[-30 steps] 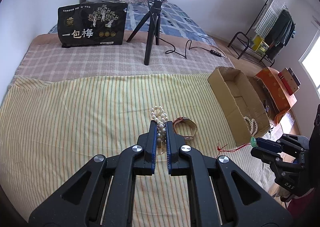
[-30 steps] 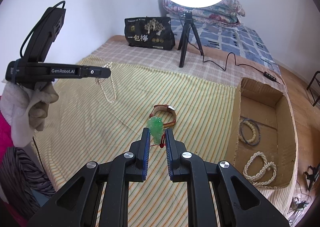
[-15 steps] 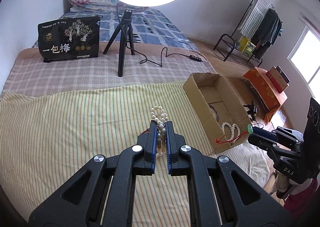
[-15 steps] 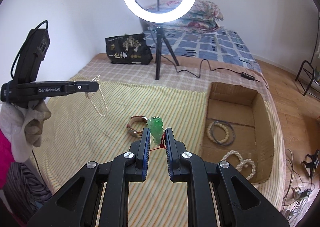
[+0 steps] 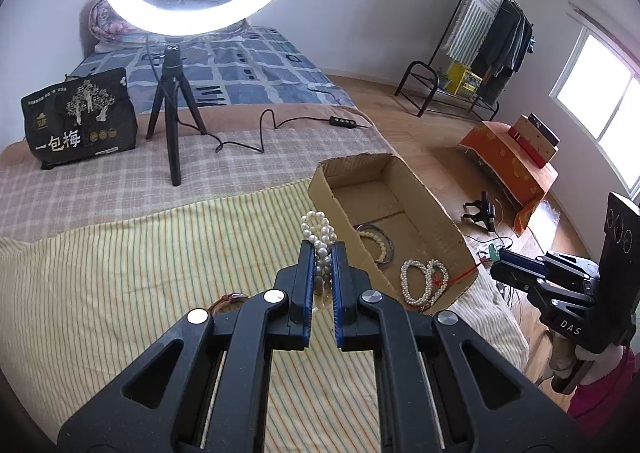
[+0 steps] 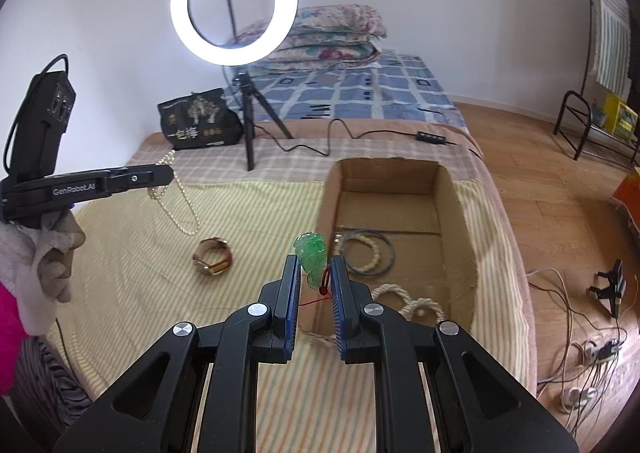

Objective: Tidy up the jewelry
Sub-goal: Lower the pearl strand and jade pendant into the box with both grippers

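One cardboard box is set on the bed, at the striped sheet's edge. Inside are seen two looped items: a pearl strand and a bead bracelet with a dark ring, possibly one piece. One pearl necklace is pinched in the closed left tool, above the sheet beside the box. One green pendant is clamped in the right tool at the box's near wall. One leather watch lies on the sheet.

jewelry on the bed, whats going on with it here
A person is sorting jewelry into a cardboard box with two handheld grippers. The left gripper is shut on a pearl necklace, the right gripper on a green jade pendant. Beaded bracelets already lie in the box; a watch remains on the striped sheet.
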Demonstrator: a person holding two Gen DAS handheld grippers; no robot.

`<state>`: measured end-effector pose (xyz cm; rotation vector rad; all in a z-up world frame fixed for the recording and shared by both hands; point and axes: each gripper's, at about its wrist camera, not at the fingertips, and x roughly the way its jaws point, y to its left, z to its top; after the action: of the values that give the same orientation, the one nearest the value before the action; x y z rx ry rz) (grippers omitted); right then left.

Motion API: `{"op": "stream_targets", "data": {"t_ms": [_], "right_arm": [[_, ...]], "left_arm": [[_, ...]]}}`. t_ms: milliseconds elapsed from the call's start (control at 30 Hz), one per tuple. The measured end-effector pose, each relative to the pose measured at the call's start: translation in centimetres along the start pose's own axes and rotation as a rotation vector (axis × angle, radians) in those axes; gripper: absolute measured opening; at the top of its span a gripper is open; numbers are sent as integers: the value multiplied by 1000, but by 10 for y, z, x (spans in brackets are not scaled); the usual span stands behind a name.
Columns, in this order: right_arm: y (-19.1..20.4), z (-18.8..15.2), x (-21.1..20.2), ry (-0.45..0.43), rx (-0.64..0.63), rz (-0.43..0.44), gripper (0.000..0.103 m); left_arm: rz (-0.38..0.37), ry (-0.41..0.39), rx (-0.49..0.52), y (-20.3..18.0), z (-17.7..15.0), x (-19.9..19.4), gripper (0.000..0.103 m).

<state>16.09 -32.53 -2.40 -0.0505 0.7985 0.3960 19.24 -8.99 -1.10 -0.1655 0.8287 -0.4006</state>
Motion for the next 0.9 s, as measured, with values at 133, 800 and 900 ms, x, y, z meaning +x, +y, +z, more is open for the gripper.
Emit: {"op": "stream_targets", "data": {"t_ms": [133, 800, 900], "right_arm": [[-14, -4, -3, 2, 23, -19, 13], [-62, -9, 12, 37, 94, -77, 13], [-66, -11, 17, 47, 102, -81, 13]], "left_arm": [[-15, -2, 31, -17, 10, 13, 6], [-62, 53, 81, -83, 34, 99, 6], [-60, 50, 52, -87, 35, 110, 6]]}}
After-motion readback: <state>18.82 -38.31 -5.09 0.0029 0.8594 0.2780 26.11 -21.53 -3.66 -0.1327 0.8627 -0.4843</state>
